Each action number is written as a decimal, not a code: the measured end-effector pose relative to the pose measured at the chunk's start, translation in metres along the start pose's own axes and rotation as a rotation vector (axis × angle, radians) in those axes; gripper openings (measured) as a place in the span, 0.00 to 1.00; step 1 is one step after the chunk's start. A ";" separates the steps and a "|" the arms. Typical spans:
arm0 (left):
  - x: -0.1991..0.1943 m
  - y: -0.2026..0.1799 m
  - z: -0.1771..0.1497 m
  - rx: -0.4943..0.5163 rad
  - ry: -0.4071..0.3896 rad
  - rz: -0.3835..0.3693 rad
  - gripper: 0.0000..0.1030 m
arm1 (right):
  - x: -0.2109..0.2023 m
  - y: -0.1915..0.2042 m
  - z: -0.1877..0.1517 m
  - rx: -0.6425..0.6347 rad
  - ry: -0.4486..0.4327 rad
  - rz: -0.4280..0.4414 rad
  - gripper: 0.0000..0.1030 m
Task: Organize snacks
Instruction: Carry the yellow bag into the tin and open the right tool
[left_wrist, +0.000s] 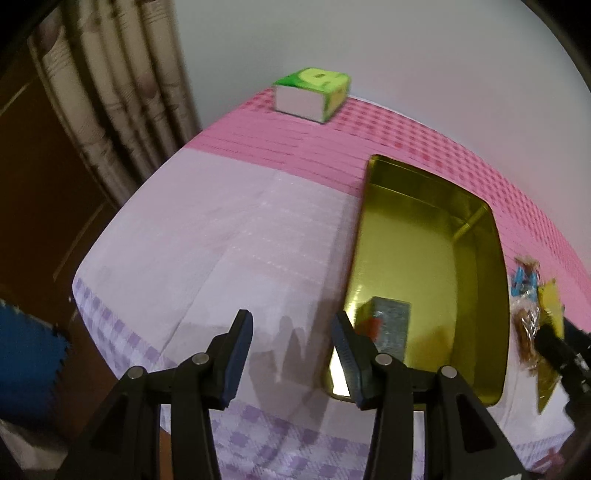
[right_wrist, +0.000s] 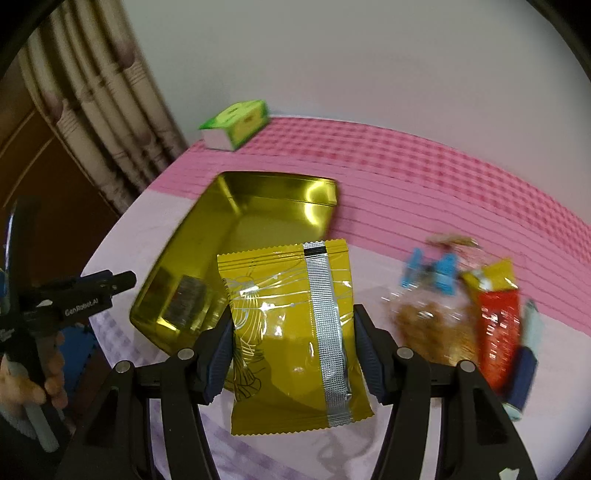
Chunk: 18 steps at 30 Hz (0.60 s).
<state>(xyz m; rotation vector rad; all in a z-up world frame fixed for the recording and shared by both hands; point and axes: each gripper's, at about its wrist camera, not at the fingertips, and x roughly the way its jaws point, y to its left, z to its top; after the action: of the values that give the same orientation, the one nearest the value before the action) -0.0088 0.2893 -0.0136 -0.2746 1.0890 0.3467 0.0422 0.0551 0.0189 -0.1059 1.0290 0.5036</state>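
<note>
The worktop spreads wide under a soft checked cloth, pink at the far side, pale lilac nearer, and that cloth could ruck or slide if anything drags across it. On it sits the gold tin, a shallow rounded rectangle of slick mirrored metal; one small foil-backed packet already lies inside near its front wall. Catch the tin's rim with a pouch and it may skate.

The right tool is clamped on the yellow pouch, pads biting both side edges, and holds it in front of the tin. The pouch is glossy crinkled film with a ribbed silver seam, so it may buckle, twist or slip loose if swung fast.

The left tool stands open and empty beside the tin's near corner; the two tools could crowd each other over it.

To the right waits a loose heap of snacks: clear bags, a red sachet, blue wrappers, all slippery. A green tissue box sits at the far edge.
</note>
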 end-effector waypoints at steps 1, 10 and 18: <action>0.001 0.005 0.000 -0.018 -0.001 -0.002 0.44 | 0.003 0.006 0.001 -0.002 0.004 0.006 0.55; 0.004 0.020 0.000 -0.081 -0.005 0.022 0.44 | 0.046 0.039 0.004 -0.025 0.065 0.003 0.55; 0.011 0.020 0.000 -0.097 0.020 0.007 0.44 | 0.067 0.051 0.007 -0.044 0.093 -0.024 0.55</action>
<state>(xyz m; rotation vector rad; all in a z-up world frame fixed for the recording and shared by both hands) -0.0125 0.3095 -0.0243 -0.3605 1.0950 0.4045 0.0527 0.1254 -0.0264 -0.1825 1.1066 0.5031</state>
